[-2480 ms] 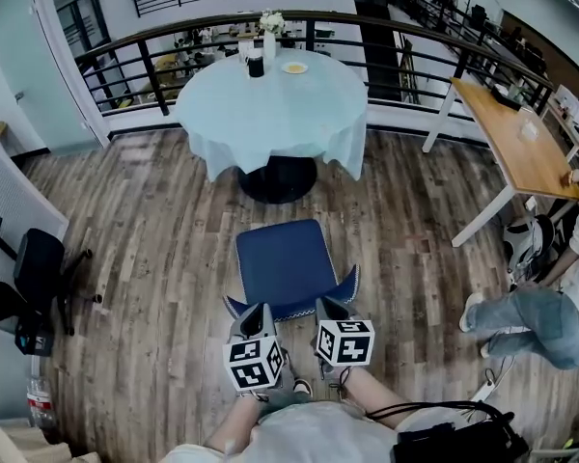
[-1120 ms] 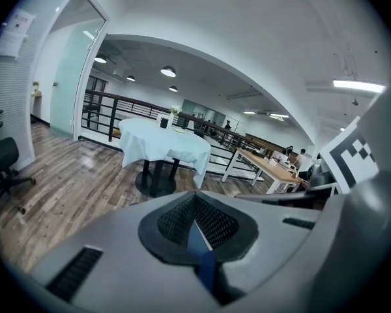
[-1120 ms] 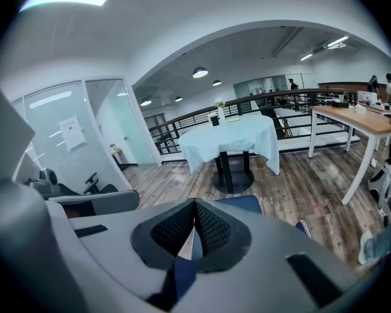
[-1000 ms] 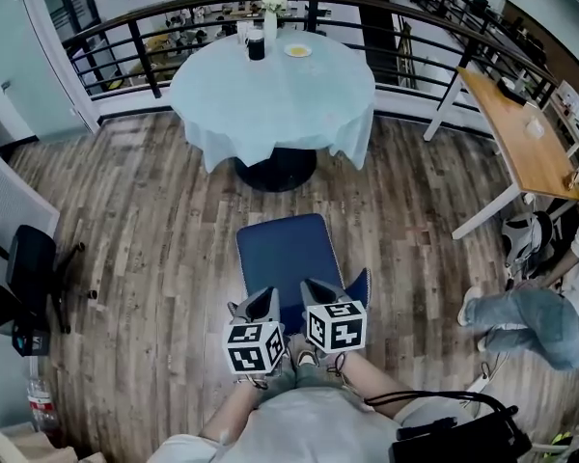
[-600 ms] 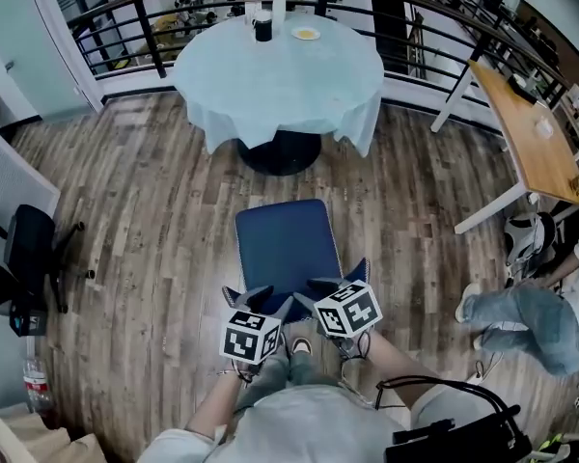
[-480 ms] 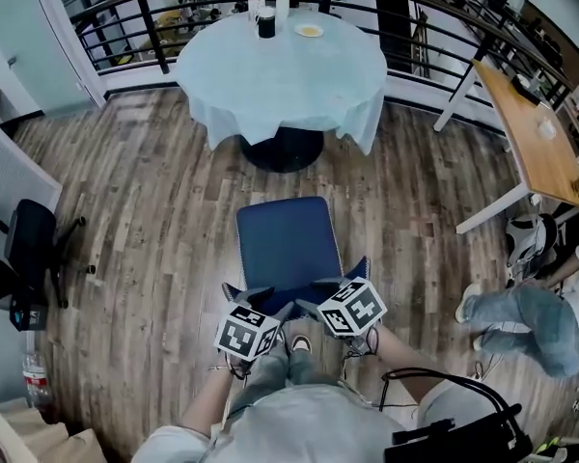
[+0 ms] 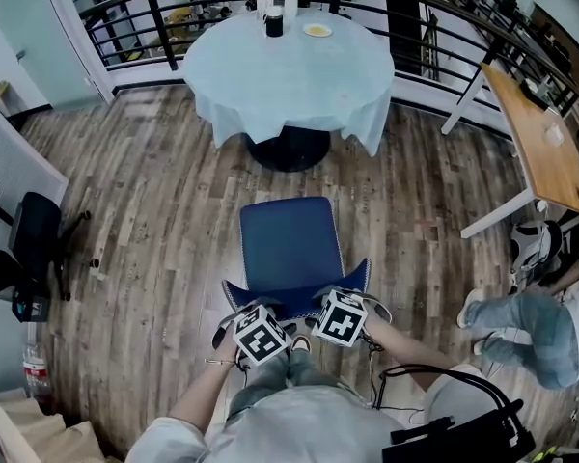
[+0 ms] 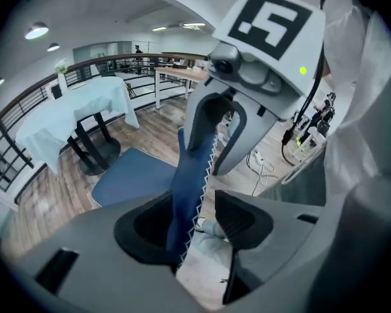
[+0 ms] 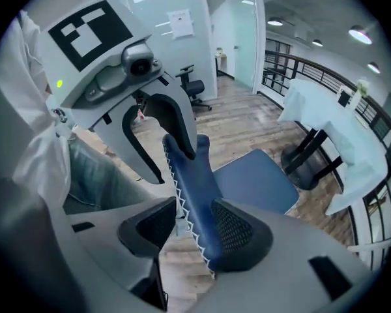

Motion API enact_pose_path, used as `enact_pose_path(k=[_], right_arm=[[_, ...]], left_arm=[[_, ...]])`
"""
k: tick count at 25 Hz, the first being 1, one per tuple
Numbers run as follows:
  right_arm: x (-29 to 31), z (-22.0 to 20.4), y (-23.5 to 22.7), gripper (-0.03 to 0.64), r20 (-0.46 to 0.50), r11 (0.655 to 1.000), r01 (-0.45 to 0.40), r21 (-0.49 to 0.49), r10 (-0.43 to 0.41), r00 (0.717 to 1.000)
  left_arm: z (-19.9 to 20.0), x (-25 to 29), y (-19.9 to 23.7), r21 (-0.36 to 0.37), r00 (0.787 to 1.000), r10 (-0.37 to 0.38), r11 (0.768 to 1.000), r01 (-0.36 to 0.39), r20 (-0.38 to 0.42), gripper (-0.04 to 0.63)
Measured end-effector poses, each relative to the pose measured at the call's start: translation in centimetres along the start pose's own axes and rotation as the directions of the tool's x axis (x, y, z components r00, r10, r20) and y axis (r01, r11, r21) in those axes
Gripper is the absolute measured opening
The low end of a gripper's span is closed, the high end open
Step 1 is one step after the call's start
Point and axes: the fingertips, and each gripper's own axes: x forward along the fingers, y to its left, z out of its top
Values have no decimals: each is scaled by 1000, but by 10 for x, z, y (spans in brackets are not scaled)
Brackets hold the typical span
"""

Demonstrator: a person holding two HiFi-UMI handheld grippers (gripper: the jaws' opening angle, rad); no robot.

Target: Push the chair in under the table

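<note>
Both opening claws [image 8: 194, 222] [image 9: 182, 230] straddle chair backrest [image 7: 294, 300].

Wooden desk [image 7: 540, 141], black office chair [image 7: 36, 231], black railing [image 7: 170, 39], person in jeans [image 7: 526, 326]

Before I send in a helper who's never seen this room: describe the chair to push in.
Find the pale-clothed round table by the railing; the chair stands alone just before it. Its blue seat and white-stitched back set it apart from the black office chair at left.
</note>
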Motion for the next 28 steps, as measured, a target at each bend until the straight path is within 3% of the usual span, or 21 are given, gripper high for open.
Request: enact_pose_path(k=[4, 9, 16, 28], right_arm=[[11, -4, -2, 189, -47, 997, -57, -50, 55, 997], [29, -7, 0, 187, -83, 981, -126, -150, 114, 990], [46, -12, -4, 186, -106, 976, -55, -212, 33, 994], [46, -13, -7, 186, -135, 978, -106, -180, 82, 987]], left_arm=[[-11, 24, 4, 95, 993, 46, 995, -35, -110, 199], [-20, 48, 14, 135, 980, 59, 990, -33, -192, 184], [-19, 49, 14, 135, 983, 18, 991, 7, -183, 173], [-13, 51, 17, 140, 986, 8, 990, 16, -167, 178]])
